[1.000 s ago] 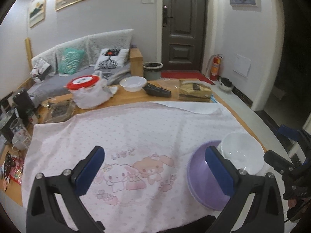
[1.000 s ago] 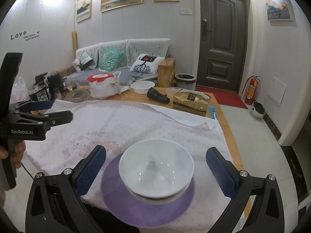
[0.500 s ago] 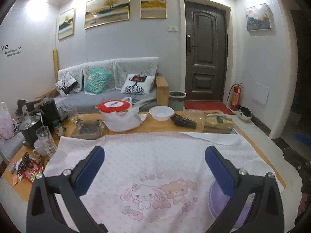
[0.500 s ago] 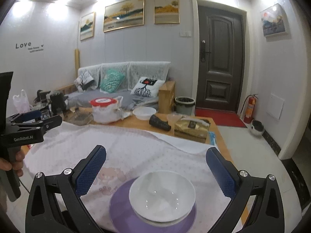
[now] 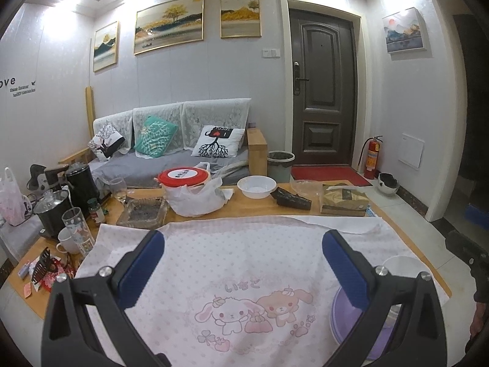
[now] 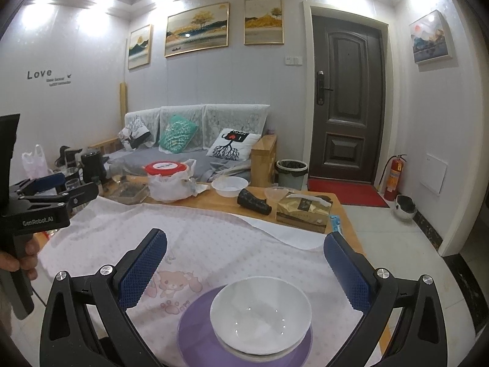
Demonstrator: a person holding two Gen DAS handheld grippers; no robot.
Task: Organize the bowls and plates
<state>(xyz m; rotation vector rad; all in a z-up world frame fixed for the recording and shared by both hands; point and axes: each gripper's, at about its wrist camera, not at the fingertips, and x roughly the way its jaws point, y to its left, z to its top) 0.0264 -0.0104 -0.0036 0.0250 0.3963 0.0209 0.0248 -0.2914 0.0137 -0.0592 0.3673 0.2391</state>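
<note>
A white bowl (image 6: 260, 313) sits stacked on a purple plate (image 6: 195, 333) at the near right corner of the pink cartoon cloth (image 6: 214, 238). My right gripper (image 6: 244, 272) is open and empty, raised above and behind the bowl. In the left wrist view the purple plate (image 5: 342, 321) and the white bowl's rim (image 5: 397, 264) show at the lower right, partly hidden by a finger. My left gripper (image 5: 243, 269) is open and empty above the cloth's middle; it also shows in the right wrist view (image 6: 45, 195) at the far left.
A second white bowl (image 5: 256, 186) stands on the wooden table's far edge, beside a red-lidded tub in a white bag (image 5: 189, 192), a dark pouch (image 5: 290, 200) and a tissue box (image 5: 343, 203). Glasses, mugs and kettles (image 5: 70, 202) crowd the left end.
Both grippers have lifted and tilted up, so the table sits lower in both views. The bowl and plate have stayed in place.
</note>
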